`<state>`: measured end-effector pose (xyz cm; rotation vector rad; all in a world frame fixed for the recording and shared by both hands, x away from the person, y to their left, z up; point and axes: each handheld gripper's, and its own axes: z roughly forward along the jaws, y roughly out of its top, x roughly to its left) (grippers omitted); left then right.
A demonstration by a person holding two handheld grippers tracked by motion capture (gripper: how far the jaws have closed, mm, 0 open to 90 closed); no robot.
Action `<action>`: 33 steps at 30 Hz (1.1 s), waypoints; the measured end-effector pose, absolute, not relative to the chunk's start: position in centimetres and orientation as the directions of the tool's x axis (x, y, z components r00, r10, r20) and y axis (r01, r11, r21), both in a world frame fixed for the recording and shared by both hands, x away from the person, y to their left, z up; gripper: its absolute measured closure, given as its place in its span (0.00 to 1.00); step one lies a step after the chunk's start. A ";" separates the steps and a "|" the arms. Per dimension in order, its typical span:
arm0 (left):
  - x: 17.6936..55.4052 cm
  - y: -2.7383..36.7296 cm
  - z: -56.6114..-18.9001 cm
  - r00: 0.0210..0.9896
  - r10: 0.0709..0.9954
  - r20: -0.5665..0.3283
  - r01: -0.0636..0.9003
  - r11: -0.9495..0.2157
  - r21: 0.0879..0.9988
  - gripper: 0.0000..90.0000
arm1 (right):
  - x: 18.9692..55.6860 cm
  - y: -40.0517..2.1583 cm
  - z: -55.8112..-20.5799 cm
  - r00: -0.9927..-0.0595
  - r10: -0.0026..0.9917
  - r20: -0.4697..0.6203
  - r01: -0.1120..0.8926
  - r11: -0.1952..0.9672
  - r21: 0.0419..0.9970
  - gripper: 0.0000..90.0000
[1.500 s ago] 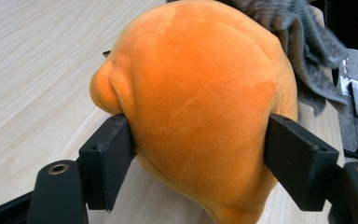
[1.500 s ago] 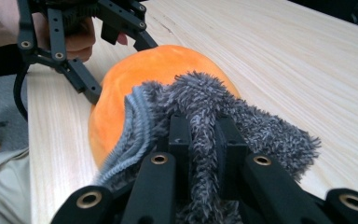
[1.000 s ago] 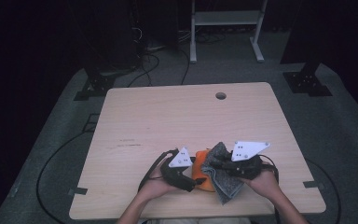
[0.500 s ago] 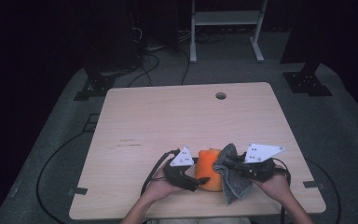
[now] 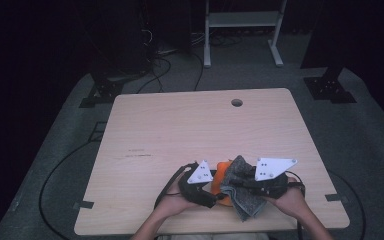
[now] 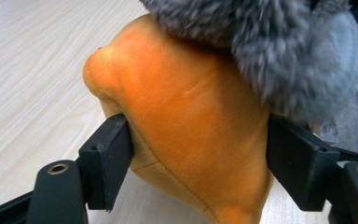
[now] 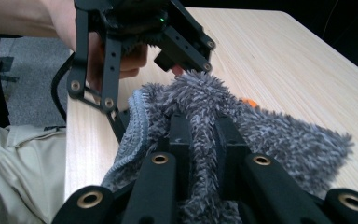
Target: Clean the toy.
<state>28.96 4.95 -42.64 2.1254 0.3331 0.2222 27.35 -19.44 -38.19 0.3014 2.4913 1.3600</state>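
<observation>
An orange plush thing (image 6: 191, 121) lies near the table's front edge, also seen from above as the orange plush (image 5: 221, 170). My left gripper (image 6: 198, 158) has it between its jaws, which have just been closing; both pads press into its sides. A grey fuzzy cloth (image 7: 270, 135) drapes over the plush's right side, the same cloth (image 5: 242, 200) hanging toward the table edge in the high view. My right gripper (image 7: 204, 135) is shut on that cloth. From above, the left gripper (image 5: 218, 194) and right gripper (image 5: 237, 184) meet tip to tip.
The light wooden table (image 5: 180, 130) stretches away bare behind the hands, with a round cable hole (image 5: 237, 102) near its far edge. A white rack (image 5: 242, 20) and black stands sit on the floor beyond. Cables (image 5: 55, 175) loop on the floor at left.
The right gripper and grey cloth have shifted slightly to the right, baring a bit more of the orange plush. The left gripper has stayed about where it was.
</observation>
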 end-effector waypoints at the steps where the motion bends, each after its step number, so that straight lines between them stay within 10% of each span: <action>1: 29.3 5.3 -42.8 0.945 0.325 0.023 0.160 -0.523 0.837 0.31 | 27.5 -19.8 -38.3 -0.932 0.330 -0.150 0.055 0.536 0.842 0.88; 8: 30.1 5.6 -43.3 0.951 0.293 -0.098 0.234 -0.479 0.846 0.20 | 27.8 -22.3 -39.6 -0.914 0.394 -0.096 0.127 0.503 0.855 0.88; 24: 28.8 5.5 -43.4 0.961 0.262 0.087 0.088 -0.589 0.803 0.31 | 28.5 -21.0 -38.1 -0.931 0.351 -0.105 0.096 0.511 0.854 0.88; 30: 29.7 5.5 -43.1 0.957 0.277 -0.087 0.221 -0.502 0.836 0.13 | 28.4 -21.7 -39.2 -0.917 0.390 -0.081 0.134 0.492 0.860 0.88; 33: 29.6 5.4 -43.2 0.956 0.286 -0.070 0.213 -0.504 0.837 0.22 | 27.2 -21.1 -39.8 -0.926 0.367 -0.084 0.116 0.491 0.863 0.88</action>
